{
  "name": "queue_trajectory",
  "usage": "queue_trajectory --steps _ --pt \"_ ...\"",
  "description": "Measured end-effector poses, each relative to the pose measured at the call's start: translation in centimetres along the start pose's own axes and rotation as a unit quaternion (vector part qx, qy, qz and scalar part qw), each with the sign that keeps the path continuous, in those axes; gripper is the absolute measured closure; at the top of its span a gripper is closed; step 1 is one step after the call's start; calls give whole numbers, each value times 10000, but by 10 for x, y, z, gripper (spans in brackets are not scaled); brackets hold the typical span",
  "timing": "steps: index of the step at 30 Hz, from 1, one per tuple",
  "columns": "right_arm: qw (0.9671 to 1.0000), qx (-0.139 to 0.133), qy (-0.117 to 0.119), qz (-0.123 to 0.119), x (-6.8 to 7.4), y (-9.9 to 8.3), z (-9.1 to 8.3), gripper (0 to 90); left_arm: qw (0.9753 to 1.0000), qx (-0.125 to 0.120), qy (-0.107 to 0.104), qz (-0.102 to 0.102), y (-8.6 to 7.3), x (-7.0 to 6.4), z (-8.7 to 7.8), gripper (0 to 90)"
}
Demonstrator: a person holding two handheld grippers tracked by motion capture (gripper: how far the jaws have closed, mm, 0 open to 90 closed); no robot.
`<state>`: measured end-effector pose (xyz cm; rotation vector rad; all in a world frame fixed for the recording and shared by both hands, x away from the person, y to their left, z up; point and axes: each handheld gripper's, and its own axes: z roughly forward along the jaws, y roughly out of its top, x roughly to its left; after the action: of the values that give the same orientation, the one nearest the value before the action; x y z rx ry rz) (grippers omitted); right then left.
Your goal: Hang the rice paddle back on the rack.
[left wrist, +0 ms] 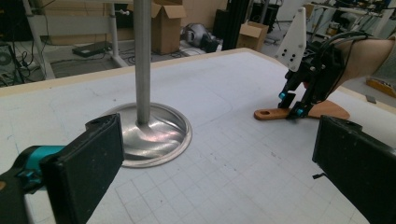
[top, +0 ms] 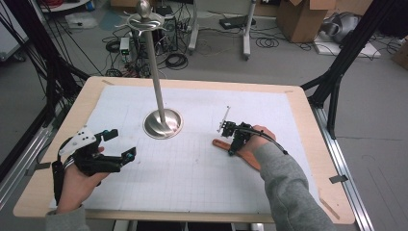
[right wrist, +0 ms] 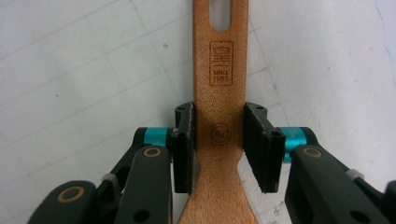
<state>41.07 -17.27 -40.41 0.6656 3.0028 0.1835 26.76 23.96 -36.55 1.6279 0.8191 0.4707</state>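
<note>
Jaws of my right gripper [right wrist: 219, 144] bracket the flat wooden spatula's [right wrist: 219, 84] neck, seemingly not yet clamped; left gripper [left wrist: 215, 168] wide open, empty; lifting remains.

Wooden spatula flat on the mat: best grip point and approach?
Grip the spatula on its straight neck, just above where it flares into the blade, coming from straight above with a jaw on each long edge. It lies flat, so only the edges are exposed. The right tongs already straddle that spot.
</note>
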Motion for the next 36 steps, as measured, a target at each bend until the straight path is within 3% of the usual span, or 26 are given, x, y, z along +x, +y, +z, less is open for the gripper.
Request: queue_trajectory --steps 8,16,21,30,33,36 --pt "9977 -619 168 228 -3 -9 -18 656 10000 18 6 -3 0 0 0 28" --pt "9891 -1424 129 365 -6 -20 -40 656 10000 53 -25 15 -1 -2 3 28" --pt "9785 -2020 -19 413 -6 -26 -54 656 10000 47 -15 22 -1 -1 2 28" --pt "9630 -2652 -161 461 -5 -33 -65 656 10000 62 -22 26 -1 -2 3 28" --pt "9535 -2974 -224 438 -5 -34 -67 656 10000 77 -38 11 -1 -2 4 28" --pt "9471 -3165 -261 464 -4 -35 -70 656 9999 103 -47 21 -1 -2 4 28"
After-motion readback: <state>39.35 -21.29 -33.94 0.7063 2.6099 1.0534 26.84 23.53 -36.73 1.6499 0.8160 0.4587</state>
